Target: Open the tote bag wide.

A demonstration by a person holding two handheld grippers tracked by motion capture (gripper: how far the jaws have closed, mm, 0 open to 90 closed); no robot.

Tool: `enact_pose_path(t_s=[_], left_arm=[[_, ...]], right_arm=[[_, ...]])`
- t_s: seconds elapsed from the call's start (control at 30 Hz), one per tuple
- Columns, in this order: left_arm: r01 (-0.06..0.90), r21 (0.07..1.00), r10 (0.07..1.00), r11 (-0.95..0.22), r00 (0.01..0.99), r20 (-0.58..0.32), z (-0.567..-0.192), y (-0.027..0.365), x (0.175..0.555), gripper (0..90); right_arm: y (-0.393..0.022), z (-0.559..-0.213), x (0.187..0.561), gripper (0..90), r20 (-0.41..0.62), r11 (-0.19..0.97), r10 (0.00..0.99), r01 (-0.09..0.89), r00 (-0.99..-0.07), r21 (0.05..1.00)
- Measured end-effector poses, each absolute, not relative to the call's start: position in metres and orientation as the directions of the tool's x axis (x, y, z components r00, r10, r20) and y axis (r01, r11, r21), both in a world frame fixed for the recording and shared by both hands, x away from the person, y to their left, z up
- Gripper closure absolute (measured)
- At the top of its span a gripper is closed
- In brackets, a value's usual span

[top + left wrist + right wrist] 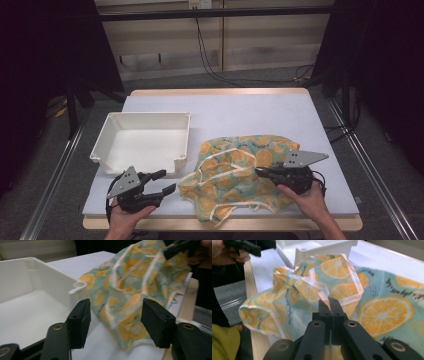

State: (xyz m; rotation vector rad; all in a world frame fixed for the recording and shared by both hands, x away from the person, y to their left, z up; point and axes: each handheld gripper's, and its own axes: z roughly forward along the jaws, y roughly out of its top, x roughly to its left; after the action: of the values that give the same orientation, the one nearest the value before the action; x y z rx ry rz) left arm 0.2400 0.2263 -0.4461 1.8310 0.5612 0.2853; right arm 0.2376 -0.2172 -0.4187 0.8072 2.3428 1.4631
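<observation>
The right gripper (260,171) is clamped on a fold of the lemon-print cloth (240,170), jaws pressed together over its white hem. The left gripper (169,182) stands with its jaws apart and nothing pinched, the cloth's near edge just beyond them. The cloth lies crumpled on the table (240,112), beside the white tray (145,120) at its left.

A white tray (105,132) sits empty on the pale blue table (250,112).
</observation>
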Motion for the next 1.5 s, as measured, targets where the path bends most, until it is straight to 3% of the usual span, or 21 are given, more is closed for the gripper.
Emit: enact_pose_path(t_s=[0.57, 1.0, 1.37, 1.5], left_arm=[[0.196, 0.937, 0.34, -0.289, 0.936, -0.091, -0.429, 0.175, 0.233, 60.1], [0.157, 0.922, 0.233, -0.354, 0.969, -0.075, -0.426, 0.099, 0.263, 59.4], [0.147, 0.917, 0.214, -0.372, 0.974, -0.07, -0.42, 0.06, 0.285, 57.4], [0.164, 0.918, 0.235, -0.362, 0.969, -0.08, -0.419, 0.051, 0.299, 52.5]], right_arm=[[-0.212, -0.392, 0.269, 90.0, 0.093, 0.261, 0.579, 0.292, -0.81, 0.92], [-0.214, -0.385, 0.291, 90.0, 0.111, 0.24, 0.593, 0.306, -0.798, 0.921], [-0.219, -0.378, 0.302, 90.0, 0.109, 0.234, 0.607, 0.309, -0.787, 0.922], [-0.221, -0.378, 0.306, 90.0, 0.112, 0.232, 0.612, 0.313, -0.783, 0.921]])
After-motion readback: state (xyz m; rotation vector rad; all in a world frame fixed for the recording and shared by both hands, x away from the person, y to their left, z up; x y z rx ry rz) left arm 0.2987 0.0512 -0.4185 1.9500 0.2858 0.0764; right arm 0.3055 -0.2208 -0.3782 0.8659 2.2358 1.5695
